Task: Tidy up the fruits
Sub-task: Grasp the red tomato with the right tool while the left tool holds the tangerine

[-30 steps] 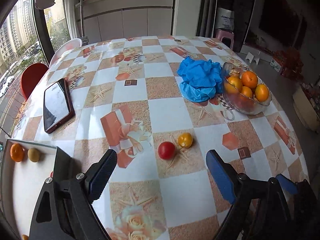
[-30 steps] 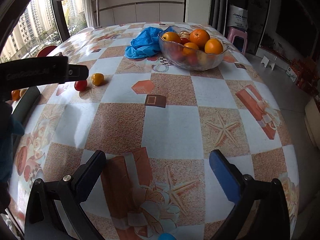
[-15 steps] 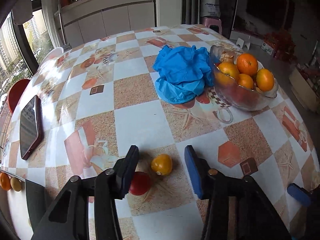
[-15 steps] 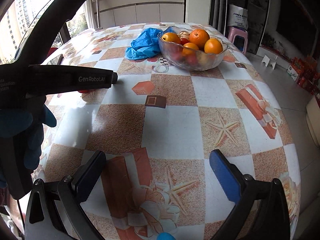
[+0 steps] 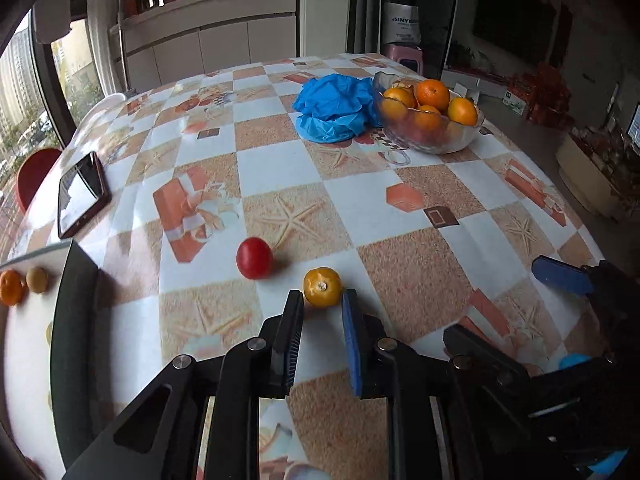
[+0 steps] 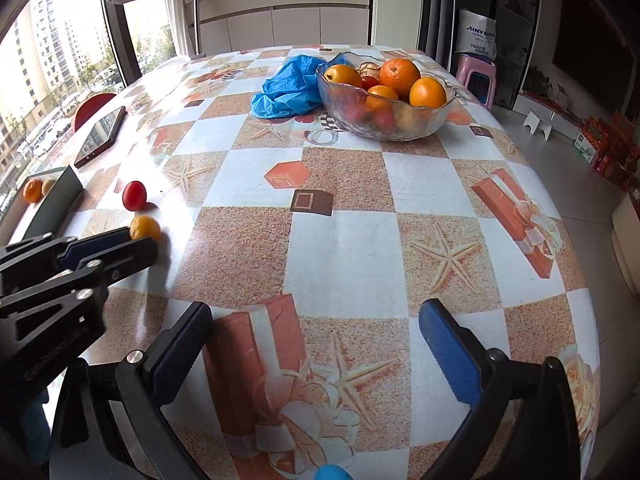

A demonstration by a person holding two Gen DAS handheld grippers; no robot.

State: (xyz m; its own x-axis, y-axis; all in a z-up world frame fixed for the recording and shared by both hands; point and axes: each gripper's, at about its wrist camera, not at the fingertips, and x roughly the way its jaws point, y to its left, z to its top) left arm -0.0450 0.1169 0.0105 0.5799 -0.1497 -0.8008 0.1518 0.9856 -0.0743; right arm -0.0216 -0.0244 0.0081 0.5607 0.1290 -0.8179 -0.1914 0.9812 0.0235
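My left gripper [image 5: 320, 300] pinches the small orange [image 5: 322, 287] in narrow jaws; my right gripper [image 6: 316, 320] hangs wide over the counter [image 6: 340, 240].

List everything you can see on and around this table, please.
Table: one, orange-and-white checked cloth.
Glass bowl: one, clear, far side.
Oranges: several, orange, piled in the bowl.
Blue bag: one, crumpled, against the bowl.
Tomato: one, red, loose on the cloth.
Small fruit: one, yellow-orange, beside the tomato.
Phone: one, dark, left edge.
Tray: one, white with dark wall, holding two small fruits.
Left tongs: shut on the small fruit at the tips.
Right tongs: open, empty, over the cloth.
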